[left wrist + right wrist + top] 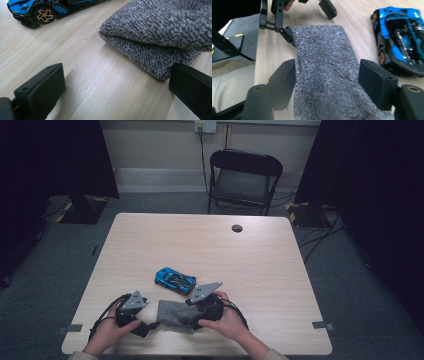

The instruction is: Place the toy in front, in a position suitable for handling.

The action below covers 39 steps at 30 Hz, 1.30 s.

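A grey knitted cloth (172,316) lies folded near the table's front edge, between my two grippers. A blue toy sports car (175,281) stands just behind it. My left gripper (117,85) rests low on the wood, open wide, with one of its fingers (289,37) at the cloth's (160,32) near corner and bare table between the jaws. My right gripper (327,75) hovers over the opposite end of the cloth (324,62), jaws apart on either side of the strip and not squeezing it. The car (402,40) sits just to its right.
The light wooden table (225,250) has a round cable hole (237,228) near its back edge. A black folding chair (245,175) stands behind the table on grey carpet. Dark curtains hang at both sides.
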Motion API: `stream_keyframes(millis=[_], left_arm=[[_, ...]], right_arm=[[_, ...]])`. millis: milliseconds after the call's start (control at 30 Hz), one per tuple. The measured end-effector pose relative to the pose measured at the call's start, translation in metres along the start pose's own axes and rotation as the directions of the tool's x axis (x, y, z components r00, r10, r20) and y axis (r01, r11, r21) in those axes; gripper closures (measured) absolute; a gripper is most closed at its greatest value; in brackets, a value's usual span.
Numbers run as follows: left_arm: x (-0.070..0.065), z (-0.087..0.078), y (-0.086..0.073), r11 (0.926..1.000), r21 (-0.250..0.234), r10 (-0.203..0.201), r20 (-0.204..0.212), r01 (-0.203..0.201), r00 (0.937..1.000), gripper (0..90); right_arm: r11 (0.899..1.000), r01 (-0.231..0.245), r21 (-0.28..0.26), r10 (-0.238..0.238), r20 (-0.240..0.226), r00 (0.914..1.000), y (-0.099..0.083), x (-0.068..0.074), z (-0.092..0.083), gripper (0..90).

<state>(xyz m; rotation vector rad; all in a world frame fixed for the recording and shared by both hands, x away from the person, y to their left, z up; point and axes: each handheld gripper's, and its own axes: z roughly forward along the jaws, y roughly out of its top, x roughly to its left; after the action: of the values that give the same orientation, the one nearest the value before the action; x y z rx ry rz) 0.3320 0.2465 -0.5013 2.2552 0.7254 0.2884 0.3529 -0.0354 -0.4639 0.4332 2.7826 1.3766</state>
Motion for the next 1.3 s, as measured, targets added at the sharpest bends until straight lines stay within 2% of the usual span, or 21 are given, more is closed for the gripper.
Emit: stream_keyframes(millis=[233,433,500,533,633,667,767,1033,1100,1133,1300], left_arm=[[0.000,0.000,0.000,1.0000,0.000,-0.001,-0.001,0.001,1.0000,0.0],[0.000,0.000,0.000,1.0000,0.000,0.000,-0.002,0.000,1.0000,0.0],[0.000,0.000,0.000,1.0000,-0.001,-0.001,-0.003,0.001,1.0000,0.0],[0.000,0.000,0.000,1.0000,-0.001,-0.001,-0.003,0.001,1.0000,0.0],[0.000,0.000,0.000,1.0000,0.000,0.000,-0.003,0.000,1.0000,0.0],[0.000,0.000,0.000,1.0000,0.000,0.000,-0.003,0.000,1.0000,0.0],[0.000,0.000,0.000,1.0000,0.000,0.000,-0.003,0.000,1.0000,0.0],[-0.001,0.000,0.000,1.0000,0.000,-0.005,-0.007,0.005,1.0000,0.0],[-0.001,0.000,0.000,1.0000,0.000,-0.006,-0.007,0.006,1.0000,0.0],[-0.001,0.000,0.000,1.0000,0.000,-0.004,-0.007,0.004,1.0000,0.0],[0.000,0.000,0.000,1.0000,-0.001,-0.005,-0.002,0.005,1.0000,0.0]], right_arm=[[0.999,0.014,0.035,-0.014,-0.016,0.9998,-0.009,0.001,0.016,34.5],[0.999,0.043,0.032,-0.044,0.020,0.9988,-0.015,0.004,0.022,41.4],[0.998,0.055,0.035,-0.057,0.035,0.9978,-0.017,0.004,0.023,45.8],[0.997,0.071,0.036,-0.073,0.055,0.9958,-0.018,0.005,0.022,53.1],[0.995,0.098,0.028,-0.100,0.071,0.9925,-0.019,0.006,0.020,67.2],[0.995,0.098,0.028,-0.100,0.071,0.9925,-0.019,0.006,0.020,67.2],[0.994,0.105,0.006,-0.105,0.076,0.9916,-0.020,0.005,0.013,73.0],[0.994,0.106,0.007,-0.107,0.084,0.9907,-0.022,0.001,-0.004,75.3],[0.995,0.100,0.005,-0.100,0.091,0.9909,-0.025,-0.002,-0.011,75.4],[0.996,0.089,0.007,-0.089,0.102,0.9908,-0.031,-0.006,-0.020,75.4],[0.998,0.069,0.009,-0.070,0.122,0.9901,-0.041,-0.012,-0.036,75.4]])
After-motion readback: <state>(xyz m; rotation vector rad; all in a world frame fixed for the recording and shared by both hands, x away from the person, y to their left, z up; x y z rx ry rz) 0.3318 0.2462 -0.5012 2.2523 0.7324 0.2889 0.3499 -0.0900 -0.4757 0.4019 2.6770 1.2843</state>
